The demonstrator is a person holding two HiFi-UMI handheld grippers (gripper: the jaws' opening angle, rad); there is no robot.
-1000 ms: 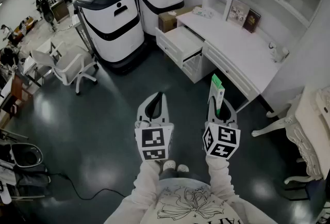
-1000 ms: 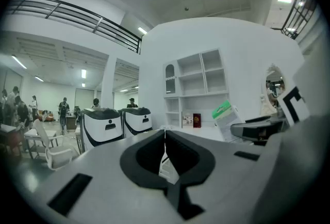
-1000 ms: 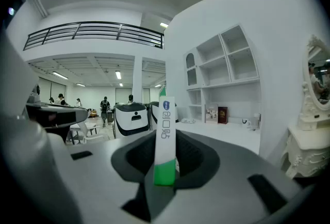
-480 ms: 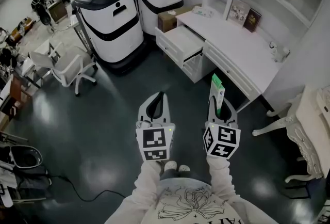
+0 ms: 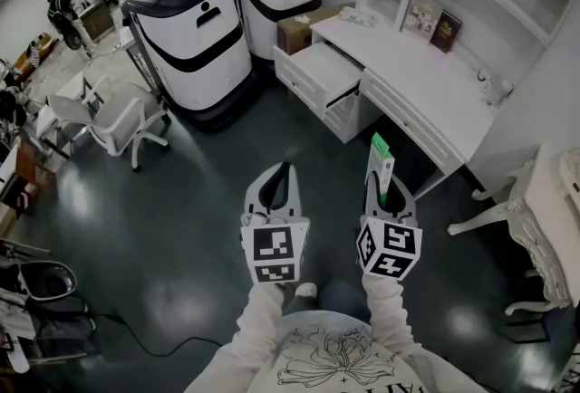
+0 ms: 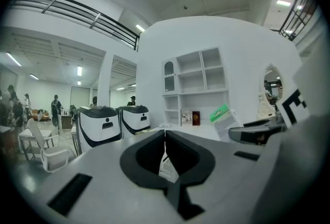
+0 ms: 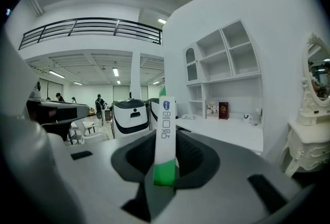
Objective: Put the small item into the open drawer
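The job is about half done, as I judge it. My right gripper (image 5: pixel 381 185) is clamped on the slim white-and-green box (image 5: pixel 381 156), which stands upright between its jaws, well apart from the open drawer (image 5: pixel 319 72) of the white desk (image 5: pixel 426 97). My left gripper (image 5: pixel 281 172) has its jaws pressed together with nothing between them. Left to do: reach the drawer, lower the box in, let go. The drawer's inside shows plain white — I make out nothing lying in it.
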